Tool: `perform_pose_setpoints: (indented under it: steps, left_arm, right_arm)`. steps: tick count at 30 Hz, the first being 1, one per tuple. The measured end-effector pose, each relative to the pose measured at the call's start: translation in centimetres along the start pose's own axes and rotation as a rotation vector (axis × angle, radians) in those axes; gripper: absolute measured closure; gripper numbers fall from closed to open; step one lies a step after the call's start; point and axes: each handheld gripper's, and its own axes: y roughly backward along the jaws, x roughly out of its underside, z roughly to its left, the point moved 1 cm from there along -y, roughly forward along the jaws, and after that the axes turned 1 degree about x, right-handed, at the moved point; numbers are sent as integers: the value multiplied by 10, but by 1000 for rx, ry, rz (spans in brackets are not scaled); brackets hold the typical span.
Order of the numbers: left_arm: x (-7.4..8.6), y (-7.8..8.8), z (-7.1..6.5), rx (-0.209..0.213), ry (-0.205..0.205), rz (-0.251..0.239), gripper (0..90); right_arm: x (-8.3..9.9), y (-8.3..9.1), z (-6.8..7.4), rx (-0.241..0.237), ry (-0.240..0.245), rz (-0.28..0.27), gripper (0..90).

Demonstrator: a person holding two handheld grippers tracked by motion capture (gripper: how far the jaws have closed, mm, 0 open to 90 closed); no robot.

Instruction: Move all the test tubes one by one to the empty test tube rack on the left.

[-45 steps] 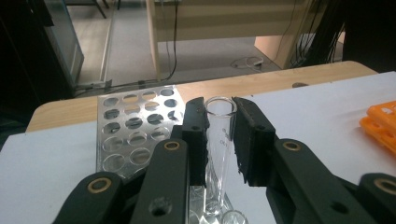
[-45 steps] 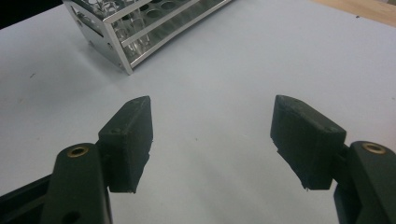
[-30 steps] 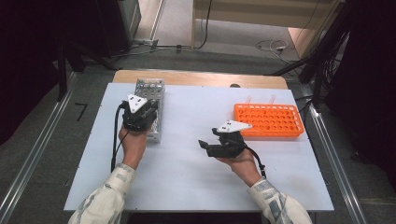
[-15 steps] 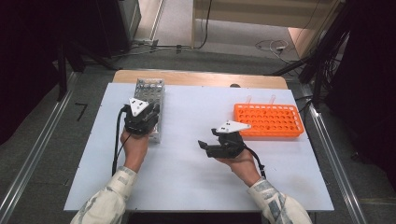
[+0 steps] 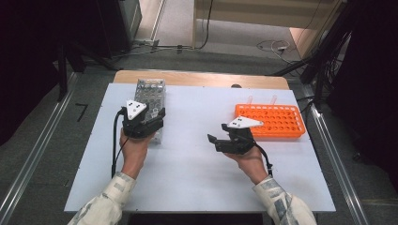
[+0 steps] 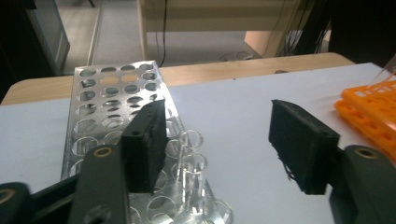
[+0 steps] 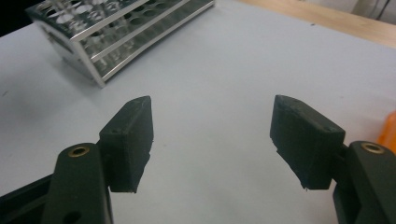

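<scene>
Hovering over the metal rack point(image 5: 149, 101), left gripper point(image 6: 219, 149) with jaws just spread around a clear tube point(image 6: 194, 175) standing in it, ungripped; right gripper point(image 7: 212, 140) agape, empty; risk: a jaw clipping neighbouring tubes, tipping them.

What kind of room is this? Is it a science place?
Probably a lab or workshop. On the white table stand a metal test-tube rack with clear tubes and an orange tube rack. Cables trail over the floor behind.

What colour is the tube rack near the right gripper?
Orange; the tube rack shows best in the high view.
</scene>
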Motion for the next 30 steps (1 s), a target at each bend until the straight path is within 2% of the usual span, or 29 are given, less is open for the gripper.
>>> perform_pose_setpoints:
  steps: [4, 13, 18, 23, 30]
  left_arm:
    - [2, 11, -6, 37, 13, -14, 285]
    - [5, 26, -19, 92, -10, -12, 264]
    - [8, 26, -26, 108, -30, 0, 265]
    - [9, 25, -30, 120, -40, 3, 265]
    - [10, 23, -33, 131, -50, 8, 266]
  right_arm:
    - [-1, 7, -16, 47, -21, -20, 289]
    - [-2, 31, -60, 197, -79, -63, 301]
    - [2, 42, -86, 265, -123, -69, 303]
    - [5, 50, -106, 323, -137, -67, 309]
    - [13, 47, -133, 381, -179, -37, 335]
